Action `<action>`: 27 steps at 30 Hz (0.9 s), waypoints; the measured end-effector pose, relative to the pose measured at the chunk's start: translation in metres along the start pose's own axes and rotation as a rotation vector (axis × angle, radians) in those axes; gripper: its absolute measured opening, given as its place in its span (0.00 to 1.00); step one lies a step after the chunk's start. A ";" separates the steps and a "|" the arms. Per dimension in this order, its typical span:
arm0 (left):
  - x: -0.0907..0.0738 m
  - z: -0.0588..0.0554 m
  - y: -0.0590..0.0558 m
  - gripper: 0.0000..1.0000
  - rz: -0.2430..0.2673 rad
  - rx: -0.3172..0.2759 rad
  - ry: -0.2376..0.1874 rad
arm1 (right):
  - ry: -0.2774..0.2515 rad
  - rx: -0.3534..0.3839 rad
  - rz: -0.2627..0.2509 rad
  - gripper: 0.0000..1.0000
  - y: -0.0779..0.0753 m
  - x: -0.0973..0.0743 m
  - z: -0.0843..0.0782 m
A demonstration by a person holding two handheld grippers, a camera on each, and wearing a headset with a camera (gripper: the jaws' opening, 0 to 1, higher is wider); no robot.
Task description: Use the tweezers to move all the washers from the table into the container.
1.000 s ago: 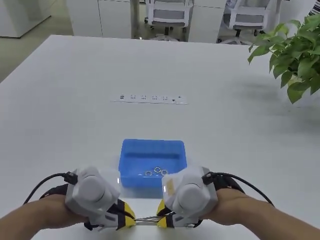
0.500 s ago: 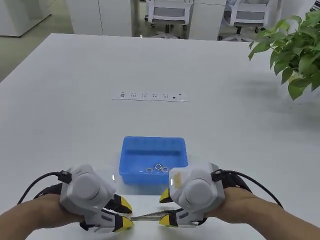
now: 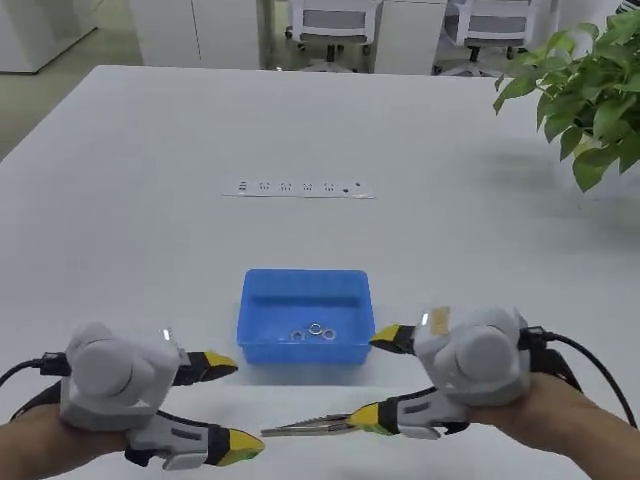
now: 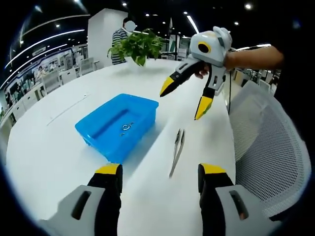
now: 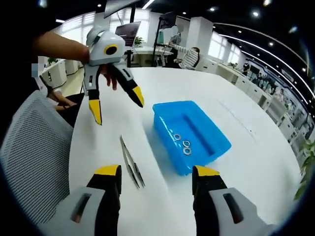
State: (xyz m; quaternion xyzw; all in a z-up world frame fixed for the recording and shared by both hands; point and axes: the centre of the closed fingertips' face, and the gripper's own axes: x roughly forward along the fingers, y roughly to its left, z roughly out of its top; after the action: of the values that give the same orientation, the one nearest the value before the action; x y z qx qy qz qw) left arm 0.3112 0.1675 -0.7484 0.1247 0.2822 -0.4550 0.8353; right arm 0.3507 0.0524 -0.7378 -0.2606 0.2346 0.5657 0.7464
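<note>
The blue container [image 3: 305, 290] stands on the white table with three washers [image 3: 315, 332] inside it. The metal tweezers [image 3: 305, 427] lie flat on the table just in front of it, between my two grippers and touching neither. My left gripper [image 3: 236, 405] is open to their left; my right gripper [image 3: 368, 380] is open to their right. In the left gripper view the tweezers [image 4: 176, 150] lie ahead of my open jaws, beside the container [image 4: 110, 140]. The right gripper view shows the tweezers [image 5: 130, 164], the container [image 5: 216, 142] and the washers [image 5: 182, 142].
A white power strip [image 3: 298, 188] lies mid-table beyond the container. A green plant [image 3: 590, 90] stands at the far right. Office chairs [image 3: 340, 15] line the far edge. A mesh chair [image 4: 270, 147] sits close behind the table's near edge.
Both grippers were close together at the tweezers; they have swung apart to left and right and stand open, and the tweezers now lie free on the table.
</note>
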 end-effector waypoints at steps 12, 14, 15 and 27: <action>-0.017 0.022 -0.003 0.87 0.070 0.003 -0.059 | -0.098 0.119 -0.116 0.81 -0.005 -0.043 -0.010; -0.018 0.026 -0.003 0.87 0.076 -0.009 -0.075 | -0.104 0.135 -0.126 0.83 -0.005 -0.047 -0.012; -0.018 0.028 -0.004 0.88 0.079 -0.009 -0.082 | -0.104 0.142 -0.131 0.85 -0.005 -0.049 -0.014; -0.024 0.037 0.000 0.99 0.129 -0.018 -0.122 | -0.151 0.196 -0.152 1.00 -0.001 -0.066 -0.022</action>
State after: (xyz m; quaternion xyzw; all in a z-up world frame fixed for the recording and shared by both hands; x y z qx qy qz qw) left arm 0.3139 0.1670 -0.7041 0.1070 0.2262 -0.4045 0.8797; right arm 0.3335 -0.0101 -0.7116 -0.1604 0.2116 0.5000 0.8243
